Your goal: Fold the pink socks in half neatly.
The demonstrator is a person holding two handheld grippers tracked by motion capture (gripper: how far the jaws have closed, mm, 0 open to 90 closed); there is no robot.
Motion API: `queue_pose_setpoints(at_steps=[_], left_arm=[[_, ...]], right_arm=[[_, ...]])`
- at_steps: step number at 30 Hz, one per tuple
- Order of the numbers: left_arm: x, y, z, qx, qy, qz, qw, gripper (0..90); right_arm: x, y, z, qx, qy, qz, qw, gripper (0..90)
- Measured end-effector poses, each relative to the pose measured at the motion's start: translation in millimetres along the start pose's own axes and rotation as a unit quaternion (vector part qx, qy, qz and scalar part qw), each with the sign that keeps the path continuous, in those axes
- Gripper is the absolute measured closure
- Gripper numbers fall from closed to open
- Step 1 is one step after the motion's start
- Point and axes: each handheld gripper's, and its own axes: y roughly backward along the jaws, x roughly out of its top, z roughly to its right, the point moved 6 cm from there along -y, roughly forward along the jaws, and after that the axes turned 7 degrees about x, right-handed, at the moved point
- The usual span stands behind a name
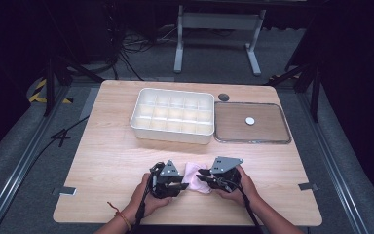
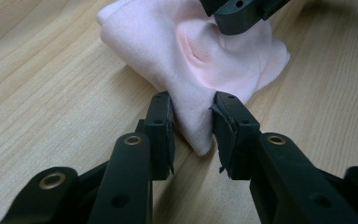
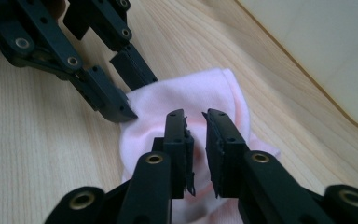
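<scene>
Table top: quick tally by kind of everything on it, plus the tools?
Pink cloth: 1
White compartment box: 1
Clear tray: 1
White disc in the tray: 1
Hand-held tools: 2, left tool and right tool
Total: 6

A soft pink cloth lies bunched up on the bench, near the front edge, folded over in thick layers.

On the wooden desk, 2 hands bring the left gripper and right gripper against a pink cloth lying between them. Beyond stand a white compartment tray and, beside it, a flat lid bearing a white disc.
</scene>
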Motion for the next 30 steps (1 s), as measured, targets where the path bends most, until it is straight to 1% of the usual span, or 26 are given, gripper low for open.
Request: queue_pose_setpoints(at_steps=[1,2,4,5,6,7,8,9,10,12,13,14,15,17,19,23,24,25,29,30], left_arm=[[0.3,-0.2,-0.1,0.000,-0.003,0.000,1.0000,68.8],[0.2,0.0,-0.6,-0.001,-0.005,-0.002,1.0000,69.1],[0.0,0.0,-0.9,-0.002,-0.004,-0.002,1.0000,69.9],[0.4,-0.4,-0.8,-0.003,-0.002,-0.001,1.0000,70.2],[0.5,-0.3,-1.6,-0.002,-0.006,-0.002,1.0000,70.5],[0.6,-0.8,-1.0,-0.005,0.000,0.000,1.0000,70.8],[0.8,-0.7,-1.8,-0.005,-0.002,-0.002,1.0000,71.1],[1.0,-0.9,-2.0,-0.007,0.001,-0.002,1.0000,71.5],[1.1,-0.6,-2.9,-0.007,-0.001,-0.003,1.0000,71.9],[3.1,-1.5,-2.4,-0.012,0.009,0.008,0.9999,73.4],[3.7,-1.3,-2.4,-0.016,0.011,0.010,0.9998,74.9],[5.3,-1.2,-1.8,-0.015,0.010,0.017,0.9997,76.6],[5.7,-0.6,-2.0,-0.014,0.006,0.016,0.9998,78.6],[9.2,-0.2,-1.5,-0.017,0.011,0.029,0.9994,80.1],[11.5,0.1,-1.7,-0.017,0.016,0.034,0.9991,80.5],[12.9,1.1,-1.4,-0.013,0.011,0.038,0.9992,80.5],[13.6,1.9,-1.6,-0.009,0.006,0.039,0.9992,80.5],[14.0,2.5,-0.8,-0.010,0.010,0.042,0.9990,80.6],[15.0,5.1,-1.0,-0.005,0.002,0.044,0.9990,81.1],[15.8,5.6,-1.8,-0.003,-0.005,0.047,0.9989,81.1]], right_arm=[[0.8,-1.1,-1.4,0.003,-0.001,-0.001,1.0000,82.4],[0.8,-3.4,-2.2,0.002,0.004,-0.006,1.0000,83.4],[-2.0,-9.9,-1.8,-0.002,0.011,-0.024,0.9996,84.9],[-3.6,-11.5,-1.8,-0.001,0.009,-0.031,0.9995,85.7],[-5.7,-13.6,-0.9,0.000,0.008,-0.037,0.9993,86.3],[-7.4,-14.9,-0.6,0.005,0.002,-0.037,0.9993,86.8],[-8.3,-15.4,0.0,0.010,-0.009,-0.033,0.9994,87.2],[-9.1,-15.0,1.2,0.012,-0.010,-0.035,0.9993,87.5],[-9.6,-14.7,1.1,0.014,-0.010,-0.037,0.9992,87.7],[-9.8,-15.0,0.2,0.011,-0.010,-0.039,0.9991,88.1],[-9.5,-15.2,-0.4,0.010,-0.008,-0.039,0.9991,88.1],[-9.3,-15.6,-0.6,0.006,-0.006,-0.040,0.9992,88.2],[-9.1,-16.0,-1.0,0.006,-0.005,-0.040,0.9992,88.3],[-9.1,-16.5,-0.4,0.005,-0.006,-0.039,0.9992,88.3],[-9.0,-16.9,-0.2,0.005,-0.007,-0.037,0.9993,88.2],[-8.3,-17.6,-1.2,0.000,-0.001,-0.038,0.9993,88.3],[-8.3,-17.5,-1.3,0.001,-0.003,-0.036,0.9993,88.3],[-8.4,-17.7,-1.1,0.003,-0.004,-0.034,0.9994,88.2],[-7.8,-18.4,-0.4,0.005,-0.006,-0.029,0.9995,88.1],[-7.5,-18.6,-0.6,0.004,-0.007,-0.030,0.9995,87.7]])
